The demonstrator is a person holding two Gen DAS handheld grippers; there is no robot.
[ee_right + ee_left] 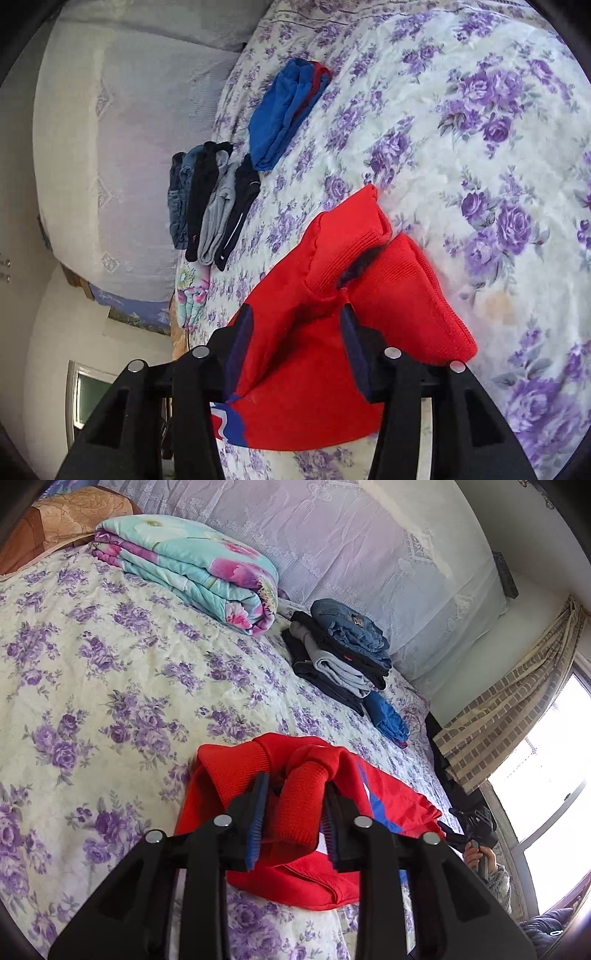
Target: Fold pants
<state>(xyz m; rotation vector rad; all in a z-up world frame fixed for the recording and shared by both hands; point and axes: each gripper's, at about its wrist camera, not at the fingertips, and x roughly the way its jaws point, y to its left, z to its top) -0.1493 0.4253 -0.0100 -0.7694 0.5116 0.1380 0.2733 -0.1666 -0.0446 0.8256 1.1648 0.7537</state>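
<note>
Red pants (pixel 295 878) with a blue and white print and ribbed cuffs lie bunched on the flowered bedsheet (pixel 110 664). My left gripper (pixel 295 794) is shut on a ribbed red cuff, which fills the gap between its blue pads. My right gripper (pixel 295 325) is shut on the red pants (pixel 295 387), with two ribbed cuffs sticking out past the fingers. The right gripper also shows at the right edge of the left wrist view (pixel 472 827), held by a hand.
A stack of folded dark, grey and denim clothes (pixel 340 653) sits near the wall, with a folded blue garment (pixel 388 716) beside it. A folded floral quilt (pixel 192 568) and a brown pillow (pixel 55 520) lie further back. A curtain (pixel 509 701) and window are at right.
</note>
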